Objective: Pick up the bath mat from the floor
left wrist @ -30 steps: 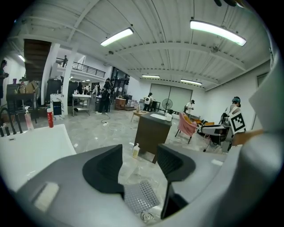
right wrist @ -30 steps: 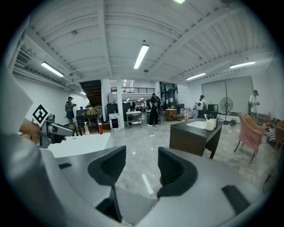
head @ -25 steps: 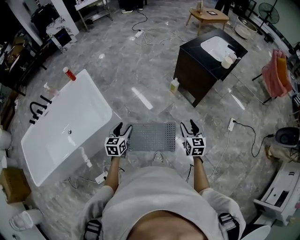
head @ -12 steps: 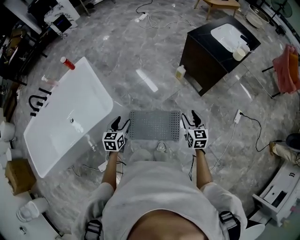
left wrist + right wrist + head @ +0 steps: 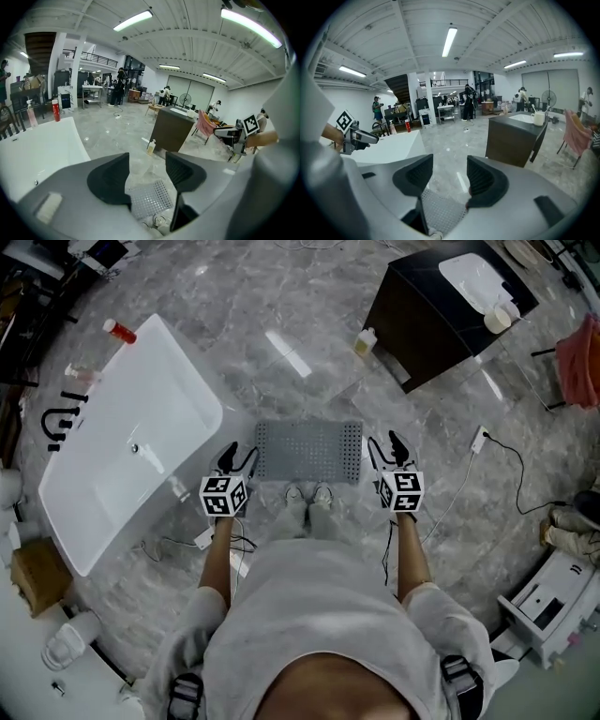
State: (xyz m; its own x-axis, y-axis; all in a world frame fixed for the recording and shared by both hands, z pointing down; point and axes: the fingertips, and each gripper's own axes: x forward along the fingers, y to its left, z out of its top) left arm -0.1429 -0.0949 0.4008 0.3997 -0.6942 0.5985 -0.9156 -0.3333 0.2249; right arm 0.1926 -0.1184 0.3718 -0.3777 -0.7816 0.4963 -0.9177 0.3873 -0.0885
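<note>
Head view: a grey marble-patterned floor (image 5: pixel 281 315) fills the frame, and the grey rectangular perforated bath mat (image 5: pixel 309 451) lies flat on it, just ahead of the person's pale shoes (image 5: pixel 309 495); to the mat's left stands a long white rectangular bathtub (image 5: pixel 122 446), its near corner close to the mat's left edge; beyond the mat to the right is a dark square cabinet with a white basin (image 5: pixel 422 324); a small pale bottle (image 5: pixel 366 341) sits on the floor between that cabinet and the mat.

The left gripper (image 5: pixel 240 454) shows beside the mat's left short edge and the right gripper (image 5: pixel 384 442) beside its right short edge, one at each end, both pointing forward and downward.

In the left gripper view the dark fingers (image 5: pixel 110 180) stand moderately apart with nothing between them; the mat (image 5: pixel 149 200) shows through the gap, lower down on the floor and clear of the pads.

The right gripper view shows the same: fingers (image 5: pixel 485 180) parted and empty; the mat (image 5: pixel 438 211) below the gap, untouched.
</note>
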